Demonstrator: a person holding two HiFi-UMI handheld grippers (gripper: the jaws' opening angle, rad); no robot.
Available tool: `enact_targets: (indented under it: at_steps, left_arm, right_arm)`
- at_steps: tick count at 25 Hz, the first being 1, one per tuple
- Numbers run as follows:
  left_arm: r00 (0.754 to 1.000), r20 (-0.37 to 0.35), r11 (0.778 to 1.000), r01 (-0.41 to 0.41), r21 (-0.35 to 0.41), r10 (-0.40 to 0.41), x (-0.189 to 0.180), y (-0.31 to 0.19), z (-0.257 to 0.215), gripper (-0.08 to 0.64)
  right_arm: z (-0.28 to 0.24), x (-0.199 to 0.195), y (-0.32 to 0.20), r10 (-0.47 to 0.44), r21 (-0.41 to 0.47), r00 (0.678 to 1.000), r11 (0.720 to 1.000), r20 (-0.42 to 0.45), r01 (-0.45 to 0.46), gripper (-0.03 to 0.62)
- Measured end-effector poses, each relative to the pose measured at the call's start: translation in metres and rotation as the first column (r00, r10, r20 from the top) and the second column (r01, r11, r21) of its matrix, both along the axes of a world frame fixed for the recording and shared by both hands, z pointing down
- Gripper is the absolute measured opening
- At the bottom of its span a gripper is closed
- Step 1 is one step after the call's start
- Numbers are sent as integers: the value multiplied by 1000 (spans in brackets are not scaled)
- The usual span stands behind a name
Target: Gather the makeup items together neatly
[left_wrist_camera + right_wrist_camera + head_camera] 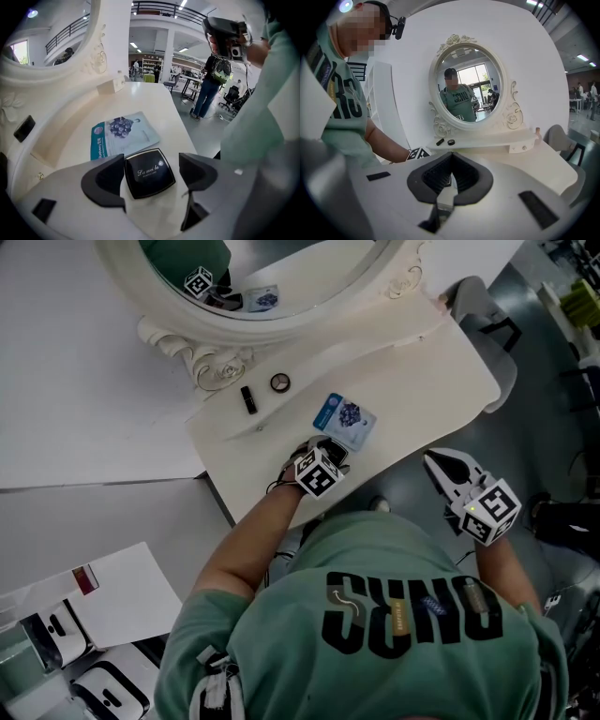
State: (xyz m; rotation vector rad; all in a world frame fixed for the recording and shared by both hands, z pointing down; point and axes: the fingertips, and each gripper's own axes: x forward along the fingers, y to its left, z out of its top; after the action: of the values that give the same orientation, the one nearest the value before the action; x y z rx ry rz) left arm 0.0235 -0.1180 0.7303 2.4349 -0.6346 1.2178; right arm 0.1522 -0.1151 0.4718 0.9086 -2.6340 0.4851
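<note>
1. On the raised ledge along the back edge of the vanity table [441, 371], under the mirror frame [225, 362], lay a black tube [247, 398]. A small round pot [279, 382] sat just to its right, not touching it.
2. Near the front edge, the left gripper [149, 176] pointed steeply down with its claw spread wide. A black compact [149, 172] lay flat on the table between the jaws. One pad stood close against its side and the other was clear of it, so nothing was pinched.
3. Just beyond the compact, toward the middle of the table, a blue sheet-mask packet [123, 136] lay flat. The compact's far corner came right up to the packet's near edge, but I could not tell whether the two touched.
4. Off the table's right front edge, over the floor, the right gripper [450, 174] was aimed at the mirror. Its claw was pressed together and empty.
5. Judged from this layout, the compact was being placed beside the packet, so those two made the start of the group. The tube and pot lay well apart from them on the ledge.
6. The next move probably called for lifting the spread claw straight away without nudging the compact. After that came a reach to the back ledge for the tube, pinched across its width because it might roll.
</note>
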Motion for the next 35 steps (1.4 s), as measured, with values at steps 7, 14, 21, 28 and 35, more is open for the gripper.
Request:
enact_targets:
  at_steps: [7, 14, 21, 28, 35]
  left_arm:
    - [998, 32, 998, 62, -23, -61, -12, -5, 9, 359]
    - [980, -8, 974, 198, -115, -200, -11, -1, 17, 348]
    - [976, -29, 969, 209, -128, -214, -6, 1, 10, 318]
    - [985, -99, 989, 145, 25, -142, -11, -64, -72, 316]
    - [994, -30, 980, 108, 165, -104, -37, -168, -132, 316]
  right_arm:
    - [1, 5, 7, 10, -2, 1000, 1000, 2, -10, -8]
    - [1, 4, 6, 15, -4, 1000, 1000, 2, -15, -8]
    - [-1, 1, 3, 6, -2, 1000, 1000, 8, -6, -8]
    - [-5, -6, -10, -9, 12, 1000, 1000, 20, 9, -8]
    - [-7, -9, -27, 8, 16, 999, 1000, 36, -8, -8]
